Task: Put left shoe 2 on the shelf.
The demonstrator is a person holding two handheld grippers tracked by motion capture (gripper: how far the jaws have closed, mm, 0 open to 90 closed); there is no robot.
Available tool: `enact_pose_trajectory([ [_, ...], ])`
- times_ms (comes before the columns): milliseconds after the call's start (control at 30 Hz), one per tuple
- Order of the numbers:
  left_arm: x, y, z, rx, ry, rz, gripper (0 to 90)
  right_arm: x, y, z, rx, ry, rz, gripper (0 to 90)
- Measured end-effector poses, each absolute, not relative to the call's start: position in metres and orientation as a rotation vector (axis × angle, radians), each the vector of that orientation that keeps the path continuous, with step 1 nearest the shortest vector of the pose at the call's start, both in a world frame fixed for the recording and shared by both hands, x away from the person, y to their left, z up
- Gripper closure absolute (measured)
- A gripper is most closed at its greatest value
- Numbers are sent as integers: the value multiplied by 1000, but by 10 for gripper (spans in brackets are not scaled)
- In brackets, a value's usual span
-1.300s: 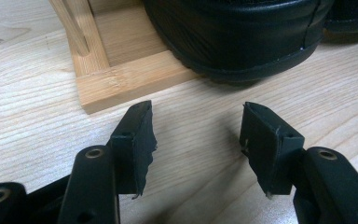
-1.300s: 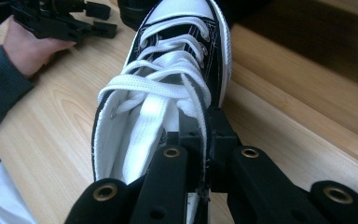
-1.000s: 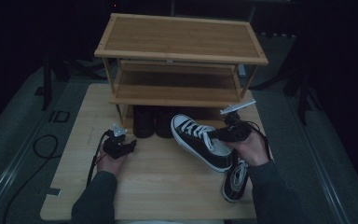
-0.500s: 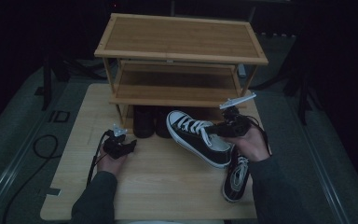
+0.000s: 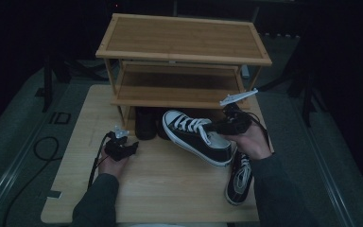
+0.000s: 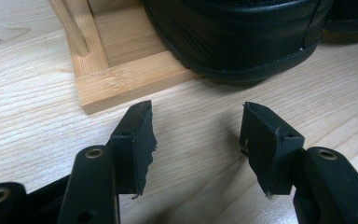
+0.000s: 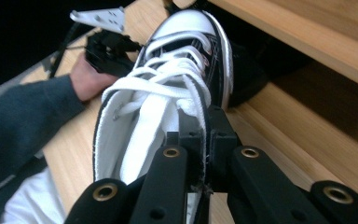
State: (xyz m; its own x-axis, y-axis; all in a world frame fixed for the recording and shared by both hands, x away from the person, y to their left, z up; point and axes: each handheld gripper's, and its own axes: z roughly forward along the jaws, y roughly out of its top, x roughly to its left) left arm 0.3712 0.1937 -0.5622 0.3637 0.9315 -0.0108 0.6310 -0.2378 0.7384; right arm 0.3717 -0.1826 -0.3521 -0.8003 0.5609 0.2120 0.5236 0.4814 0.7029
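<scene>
**Sneaker lifted off the table, toe toward the rack**

High view: the right gripper (image 5: 217, 126) is clamped on the collar of the black-and-white sneaker (image 5: 196, 137), which now hangs above the table (image 5: 165, 184), higher and nearer the wooden shoe rack (image 5: 184, 56) than a second ago. Its mate (image 5: 238, 177) lies on the table by the right forearm. The left gripper (image 5: 128, 147) has kept its place on the table, idle.

Left gripper view: the jaws stand apart with nothing between them, near the rack's foot (image 6: 121, 81) and a black shoe (image 6: 242, 37).

Right gripper view: the jaws pinch the sneaker's side wall (image 7: 204, 135); the toe points at the rack's shelves. Shelving it is likely next.
</scene>
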Motion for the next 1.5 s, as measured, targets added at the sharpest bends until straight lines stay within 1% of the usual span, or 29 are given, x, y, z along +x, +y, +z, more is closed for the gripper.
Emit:
enact_pose_trajectory([
  [600, 371, 194, -562, 1967, 1350, 583, 449, 375, -179, -316, 927, 2593, 1295, 880],
  [1133, 371, 194, -562, 1967, 1351, 583, 449, 411, -177, -318, 1085, 2442, 1268, 880],
  [1500, 371, 194, -562, 1968, 1349, 582, 449, 424, -167, -323, 1195, 2331, 1276, 880],
])
